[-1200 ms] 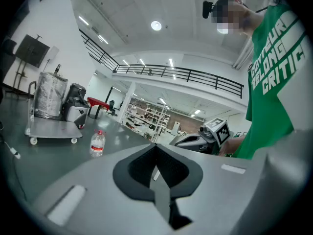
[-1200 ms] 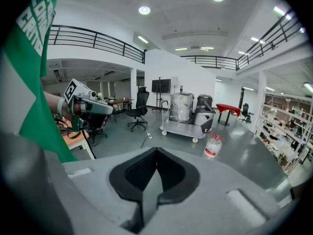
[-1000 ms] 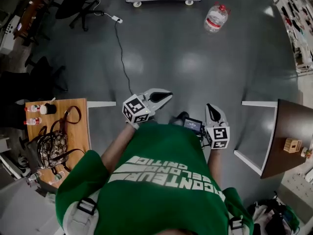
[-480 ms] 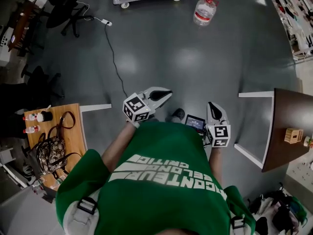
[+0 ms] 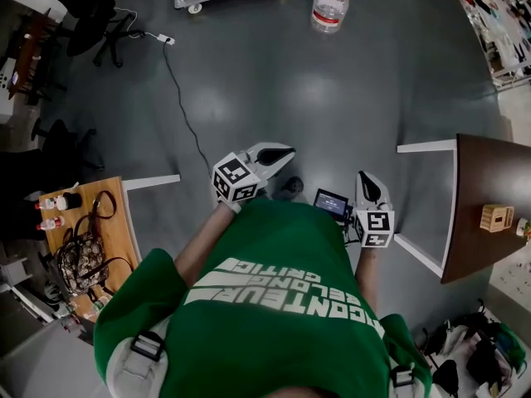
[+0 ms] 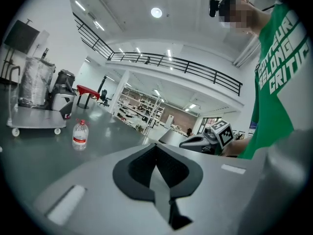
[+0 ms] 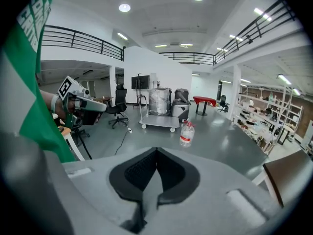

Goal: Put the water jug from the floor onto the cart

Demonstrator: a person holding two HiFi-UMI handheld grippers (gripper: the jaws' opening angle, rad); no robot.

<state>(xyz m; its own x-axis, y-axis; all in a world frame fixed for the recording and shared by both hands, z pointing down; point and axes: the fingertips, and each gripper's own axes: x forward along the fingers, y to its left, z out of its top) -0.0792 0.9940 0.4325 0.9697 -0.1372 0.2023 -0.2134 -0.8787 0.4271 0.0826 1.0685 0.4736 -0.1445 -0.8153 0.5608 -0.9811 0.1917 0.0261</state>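
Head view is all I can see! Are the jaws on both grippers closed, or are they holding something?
Observer: Both are closed and empty. The left gripper and the right gripper each show jaws pressed together with nothing between them.
Operator: I only see the cart's edge. Is anything on it?
Observer: Yes. In the right gripper view the cart carries a tall plastic-wrapped bundle and a grey machine.
Operator: What's behind the cart?
Observer: A red table stands farther back in the hall.
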